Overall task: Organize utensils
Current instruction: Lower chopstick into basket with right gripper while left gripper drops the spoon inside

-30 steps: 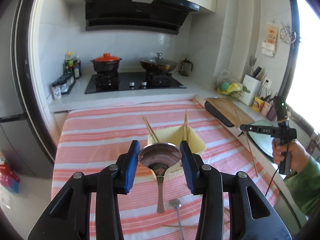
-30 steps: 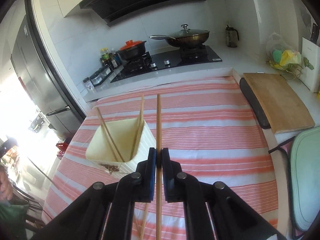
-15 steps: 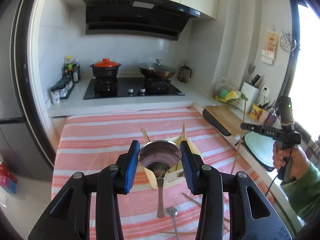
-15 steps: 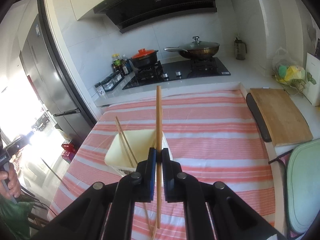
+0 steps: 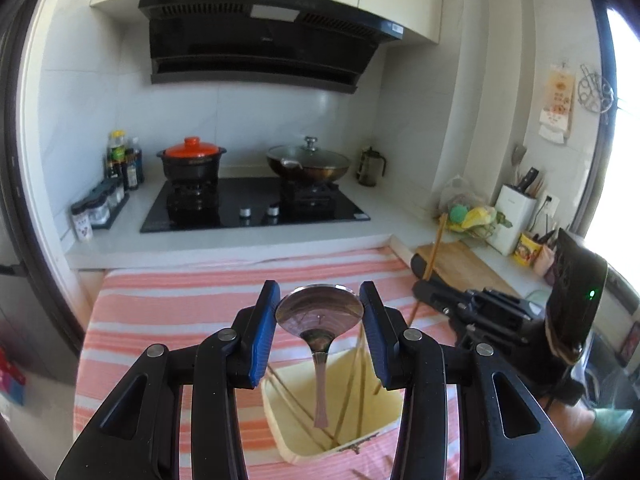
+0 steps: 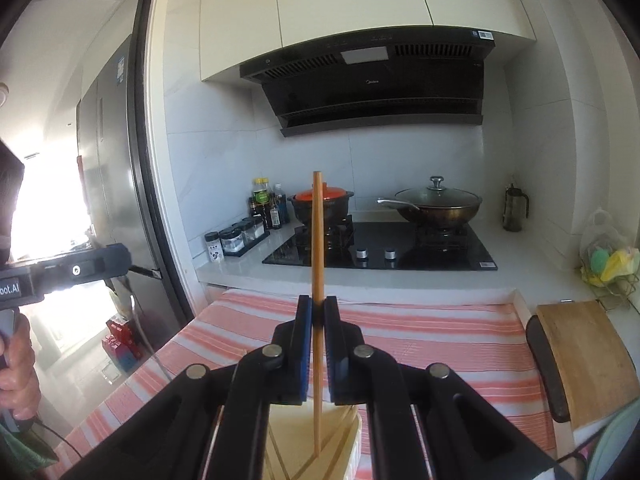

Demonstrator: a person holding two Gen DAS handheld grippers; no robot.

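My left gripper (image 5: 319,307) is shut on the bowl of a metal spoon (image 5: 320,376), whose handle hangs down over the mouth of the cream utensil holder (image 5: 386,408). Several chopsticks (image 5: 352,388) lean inside the holder. My right gripper (image 6: 318,314) is shut on one wooden chopstick (image 6: 317,236), held nearly upright. Its lower tip reaches into the holder (image 6: 292,440), which sits just below the jaws. In the left wrist view the right gripper (image 5: 438,300) is close on the right, beside the holder, with its chopstick (image 5: 435,246) sticking up.
The holder stands on a red-and-white striped cloth (image 5: 180,304). Behind it are a black hob (image 6: 400,252), an orange-lidded pot (image 5: 191,160) and a lidded wok (image 5: 308,162). A wooden cutting board (image 6: 584,352) lies on the right. A hand (image 6: 16,368) holds the left tool beside the fridge (image 6: 108,184).
Both grippers have come in over the holder. The spoon handle now hangs above its opening. The chopstick has swung upright, and its lower tip has entered the holder.
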